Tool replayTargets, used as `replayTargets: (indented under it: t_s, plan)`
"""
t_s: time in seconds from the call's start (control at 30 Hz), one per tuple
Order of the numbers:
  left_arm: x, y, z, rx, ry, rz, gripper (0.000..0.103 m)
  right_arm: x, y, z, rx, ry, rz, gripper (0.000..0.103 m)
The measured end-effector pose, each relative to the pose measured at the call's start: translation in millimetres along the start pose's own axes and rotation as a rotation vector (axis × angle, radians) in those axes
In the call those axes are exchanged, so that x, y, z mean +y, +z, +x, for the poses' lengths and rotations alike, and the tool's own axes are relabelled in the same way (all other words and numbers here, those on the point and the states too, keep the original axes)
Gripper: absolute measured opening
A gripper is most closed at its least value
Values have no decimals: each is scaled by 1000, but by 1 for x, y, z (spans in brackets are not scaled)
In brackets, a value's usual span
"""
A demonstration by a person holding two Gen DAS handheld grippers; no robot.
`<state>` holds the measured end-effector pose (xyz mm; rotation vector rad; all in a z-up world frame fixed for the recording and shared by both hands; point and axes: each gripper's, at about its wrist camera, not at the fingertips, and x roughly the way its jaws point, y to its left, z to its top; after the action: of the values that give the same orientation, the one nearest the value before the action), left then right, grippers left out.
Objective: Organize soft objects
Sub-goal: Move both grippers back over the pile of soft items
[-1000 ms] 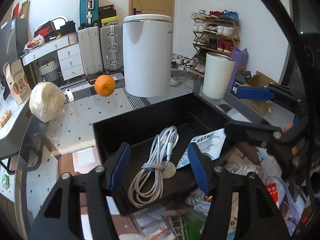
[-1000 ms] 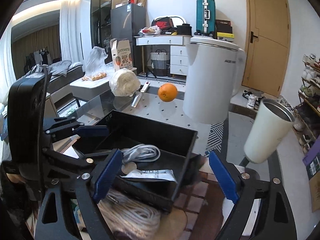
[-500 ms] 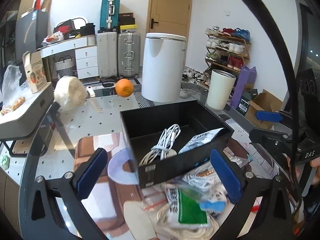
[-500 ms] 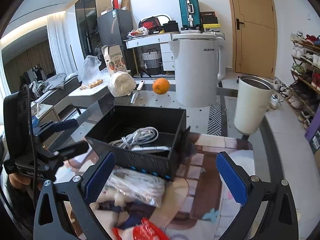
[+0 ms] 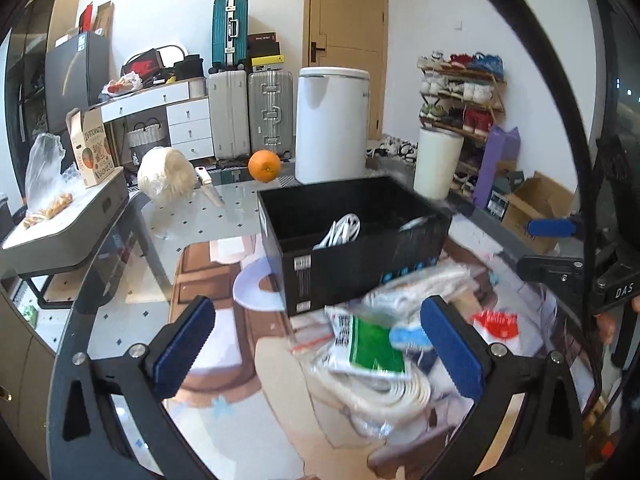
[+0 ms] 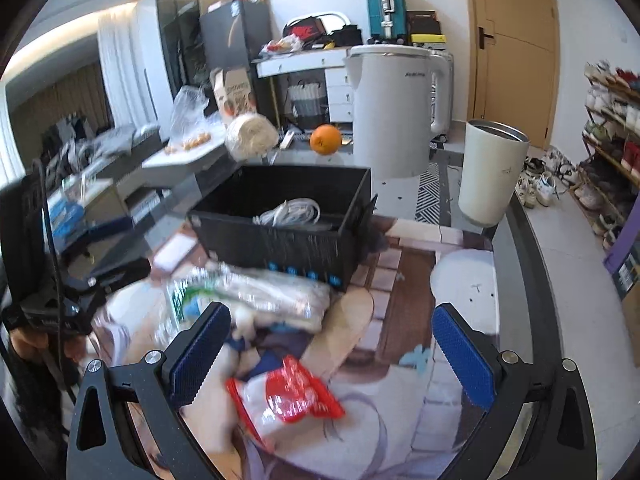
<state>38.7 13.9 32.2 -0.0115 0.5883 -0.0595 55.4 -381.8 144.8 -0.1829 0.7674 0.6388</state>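
1. Left gripper (image 5: 318, 344): jaws spread wide after just opening, nothing between the pads, nothing grasped.
2. Right gripper (image 6: 332, 354): jaws likewise spread wide after just opening, released, no contact with any item.
3. Black box (image 5: 360, 264): stands on the printed mat (image 5: 224, 344) ahead of both pairs of fingers, clear of the tips. White cable (image 5: 340, 230) lies coiled inside it, with a paper packet beside the cable, seen only in part.
4. Loose pile, left wrist view: a green-and-white packet (image 5: 370, 346) lies just inside the right-hand finger; a bagged white rope coil (image 5: 384, 392) lies under and beyond it, near the box's front wall. The image is blurred here, so finer detail is not readable.
5. Loose pile, right wrist view: a red-and-white packet (image 6: 286, 396) lies just inside the left-hand finger; a clear bag of pale cord (image 6: 276, 296) lies beyond that fingertip, against the box front.
6. Beyond the box: orange (image 5: 264, 165), white kettle (image 6: 394, 112), cream tumbler (image 6: 490, 172), all well apart from the fingers.
7. The right gripper's frame shows at the right edge of the left wrist view.
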Motion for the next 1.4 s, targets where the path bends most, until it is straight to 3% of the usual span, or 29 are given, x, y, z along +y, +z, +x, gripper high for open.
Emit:
replayTargets:
  t_s: [0.17,0.63,1.07,1.4]
  plan:
    - [-3,-9,-3,20,-1,4,103,12,-15,1,50,-38,-99,102]
    - [-6,-26,10,105,-9,-6,103,24,-47,22,176,1,-234,102]
    - [-12,-31,15,139,-28,27,103,28,-60,48,265,14,-229,102]
    - [-15,-34,15,175,-40,27,103,28,-62,54,270,12,-203,102]
